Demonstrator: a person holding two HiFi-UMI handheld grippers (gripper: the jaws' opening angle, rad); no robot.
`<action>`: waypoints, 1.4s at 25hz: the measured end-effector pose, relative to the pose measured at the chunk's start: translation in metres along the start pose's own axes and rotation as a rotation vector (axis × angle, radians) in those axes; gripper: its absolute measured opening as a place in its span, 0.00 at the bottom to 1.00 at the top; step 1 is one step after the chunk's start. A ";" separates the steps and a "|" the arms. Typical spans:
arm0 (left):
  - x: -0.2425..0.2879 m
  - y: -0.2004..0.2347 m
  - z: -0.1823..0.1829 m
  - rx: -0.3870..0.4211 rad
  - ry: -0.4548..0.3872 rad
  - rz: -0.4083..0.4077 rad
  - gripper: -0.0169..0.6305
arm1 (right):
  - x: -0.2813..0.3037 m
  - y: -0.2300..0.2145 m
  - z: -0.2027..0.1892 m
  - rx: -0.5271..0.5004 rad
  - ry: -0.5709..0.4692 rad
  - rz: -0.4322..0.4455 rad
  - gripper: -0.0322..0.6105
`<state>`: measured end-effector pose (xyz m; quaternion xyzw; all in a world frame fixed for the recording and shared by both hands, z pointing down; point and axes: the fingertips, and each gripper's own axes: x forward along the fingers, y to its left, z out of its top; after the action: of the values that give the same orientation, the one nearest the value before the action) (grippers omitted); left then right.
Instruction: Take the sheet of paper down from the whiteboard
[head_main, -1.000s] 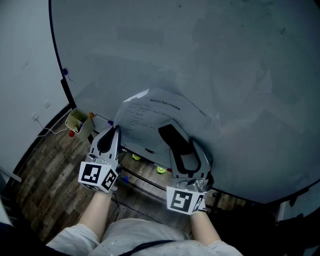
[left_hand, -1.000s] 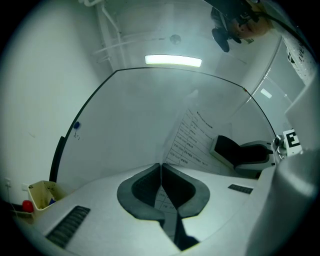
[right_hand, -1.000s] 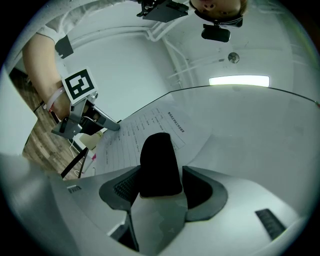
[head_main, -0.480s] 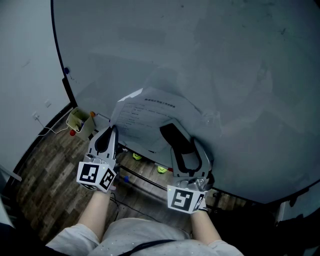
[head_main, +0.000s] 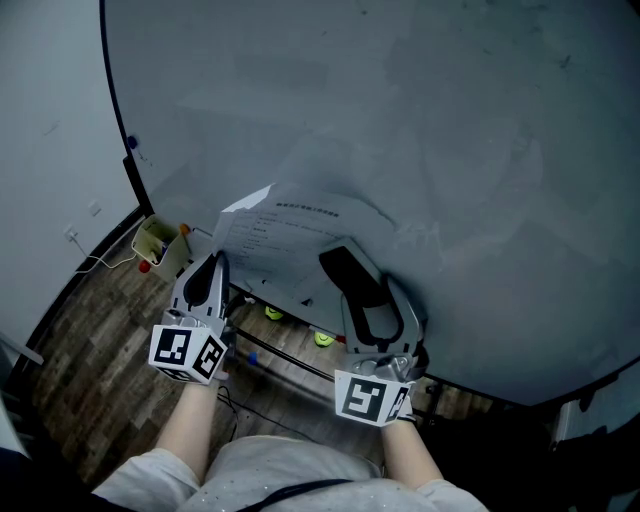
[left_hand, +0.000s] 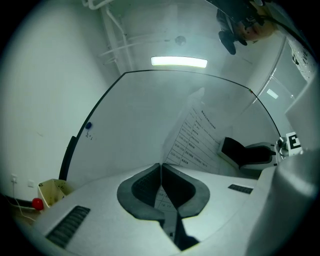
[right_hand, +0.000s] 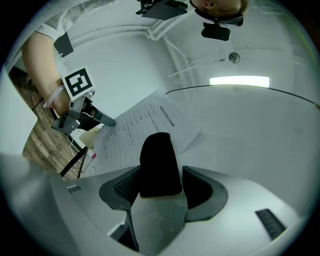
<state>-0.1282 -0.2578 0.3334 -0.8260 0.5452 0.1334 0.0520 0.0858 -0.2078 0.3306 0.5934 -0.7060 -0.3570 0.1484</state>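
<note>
Left gripper jaws pressed together on the lower left edge of the sheet of paper; that edge stands off the whiteboard, the sheet's right part lies against the board; right gripper clamps a black-topped block, jaws at its sides; the block's black end is over the sheet's lower right part; contact with the paper unclear.

Whiteboard, paper sheet apparently partly stuck
</note>
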 end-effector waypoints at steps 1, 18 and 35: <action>0.000 0.000 0.001 0.001 -0.001 0.001 0.06 | 0.000 0.000 0.000 0.000 0.000 0.000 0.46; 0.000 0.009 0.002 0.014 -0.008 0.031 0.06 | 0.002 -0.002 -0.005 -0.004 0.004 -0.003 0.46; -0.002 0.014 0.004 0.028 -0.014 0.042 0.06 | 0.002 -0.003 -0.006 -0.002 0.006 -0.005 0.46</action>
<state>-0.1423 -0.2602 0.3306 -0.8126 0.5639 0.1327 0.0646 0.0916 -0.2118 0.3323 0.5963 -0.7036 -0.3560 0.1502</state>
